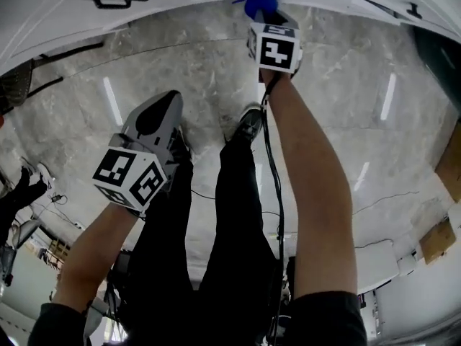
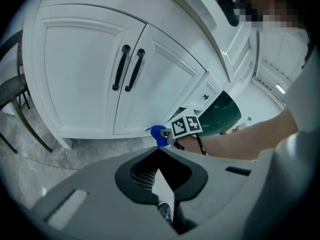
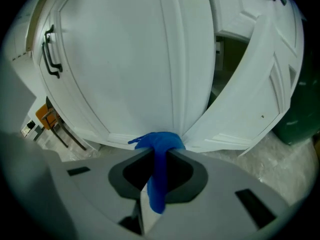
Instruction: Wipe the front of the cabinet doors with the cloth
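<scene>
The blue cloth (image 3: 161, 143) is bunched between the jaws of my right gripper (image 3: 160, 153), which is shut on it. It presses against the bottom edge of a white cabinet door (image 3: 130, 59). In the head view the cloth (image 1: 259, 6) shows just past the right gripper's marker cube (image 1: 274, 47), touching the cabinet at the top of the frame. My left gripper (image 2: 159, 151) is shut and holds nothing. It hangs back over the floor, apart from the cabinet, and sees the double doors with black handles (image 2: 128, 68) and the cloth (image 2: 158, 134).
Another white door (image 3: 260, 84) stands swung open right of the wiped one. A dark green bin (image 2: 226, 115) sits beyond it. A dark chair (image 2: 11, 91) stands left of the cabinet. The person's legs (image 1: 238, 193) stand on the grey marble floor (image 1: 346, 107).
</scene>
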Demonstrator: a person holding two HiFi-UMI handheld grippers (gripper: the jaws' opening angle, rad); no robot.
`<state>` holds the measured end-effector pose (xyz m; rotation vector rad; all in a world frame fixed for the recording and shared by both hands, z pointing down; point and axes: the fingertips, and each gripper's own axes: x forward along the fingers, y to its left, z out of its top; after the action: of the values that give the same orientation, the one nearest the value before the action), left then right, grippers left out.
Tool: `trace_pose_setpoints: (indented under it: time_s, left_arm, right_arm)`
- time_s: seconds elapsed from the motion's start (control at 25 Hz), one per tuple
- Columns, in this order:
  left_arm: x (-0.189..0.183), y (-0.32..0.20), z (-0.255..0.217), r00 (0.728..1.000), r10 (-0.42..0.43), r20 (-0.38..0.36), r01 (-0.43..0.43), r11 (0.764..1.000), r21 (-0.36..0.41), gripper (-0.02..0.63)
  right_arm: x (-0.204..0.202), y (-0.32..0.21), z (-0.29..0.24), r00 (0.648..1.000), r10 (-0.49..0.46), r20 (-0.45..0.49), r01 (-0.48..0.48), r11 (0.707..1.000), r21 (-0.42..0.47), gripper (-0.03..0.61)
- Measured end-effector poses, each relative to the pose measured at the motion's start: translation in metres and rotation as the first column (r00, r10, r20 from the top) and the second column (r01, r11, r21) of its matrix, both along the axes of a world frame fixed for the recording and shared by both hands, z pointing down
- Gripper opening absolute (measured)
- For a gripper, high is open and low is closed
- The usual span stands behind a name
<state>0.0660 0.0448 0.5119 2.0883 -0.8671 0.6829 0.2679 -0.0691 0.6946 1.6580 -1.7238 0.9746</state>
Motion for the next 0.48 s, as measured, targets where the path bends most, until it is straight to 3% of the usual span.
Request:
trace_pose_setpoints:
  time_s: [0.2,0.32,0.48]
  left_arm:
    - [-0.021,-0.015,-0.031,0.998,-0.064,0.022,0.063,0.998,0.030,-0.002]
    - [-0.043,-0.026,-0.053,0.998,-0.059,0.023,0.057,0.996,0.064,-0.002]
    - [-0.091,-0.035,-0.089,0.993,-0.049,0.107,0.032,0.988,0.151,-0.002]
  right_arm:
    - [-0.009,0.032,-0.034,0.997,-0.049,0.068,0.049,0.999,-0.006,0.057]
    - [-0.012,0.055,-0.063,0.995,-0.037,0.097,0.039,0.999,-0.019,0.057]
    - [-0.028,0.079,-0.118,0.983,-0.026,0.180,0.032,0.999,-0.027,0.057]
